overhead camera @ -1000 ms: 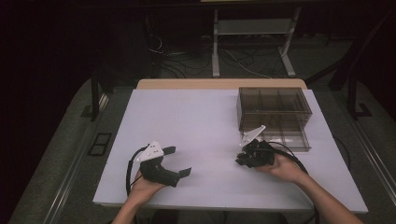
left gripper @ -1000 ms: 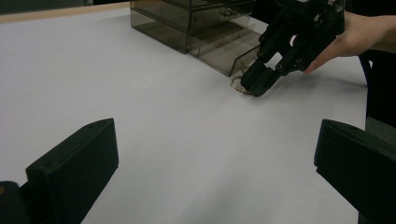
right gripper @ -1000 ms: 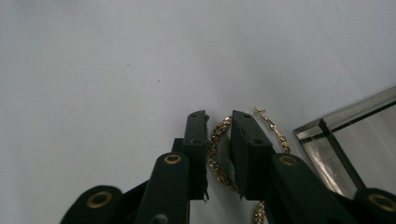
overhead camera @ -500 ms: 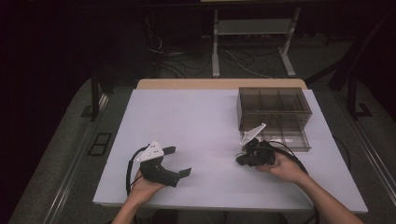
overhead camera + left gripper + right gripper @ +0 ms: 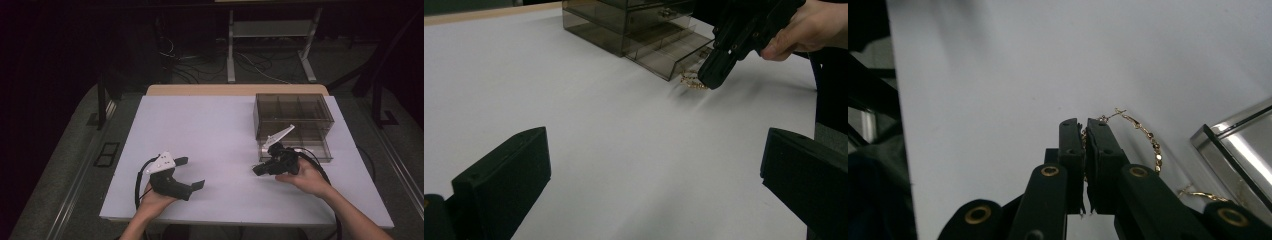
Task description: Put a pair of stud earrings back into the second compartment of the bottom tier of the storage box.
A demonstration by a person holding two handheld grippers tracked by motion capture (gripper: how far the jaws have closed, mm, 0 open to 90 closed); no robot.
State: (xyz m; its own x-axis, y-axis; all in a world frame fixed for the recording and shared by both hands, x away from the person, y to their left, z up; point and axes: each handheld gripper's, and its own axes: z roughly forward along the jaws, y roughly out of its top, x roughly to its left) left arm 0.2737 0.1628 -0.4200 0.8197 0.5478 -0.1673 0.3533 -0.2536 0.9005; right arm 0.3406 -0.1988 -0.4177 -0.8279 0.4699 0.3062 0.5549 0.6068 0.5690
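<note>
Beside the open drawer [image 5: 1233, 145], the right gripper [image 5: 1083, 125] has its jaws pinched on a thin gold chain [image 5: 1148, 137] that could slip or snag when lifted, while the left gripper [image 5: 649, 185] idles wide open

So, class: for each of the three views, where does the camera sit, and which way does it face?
High view: above the person's side, facing forward and down on the table; forearms, hands and both grippers show.
Left gripper view: rides the left gripper, looking across the table; its two black fingers stand wide apart.
Right gripper view: rides the right gripper, facing down, shut on a gold chain.
Shared: left gripper view and high view both show the drawer box.
</note>
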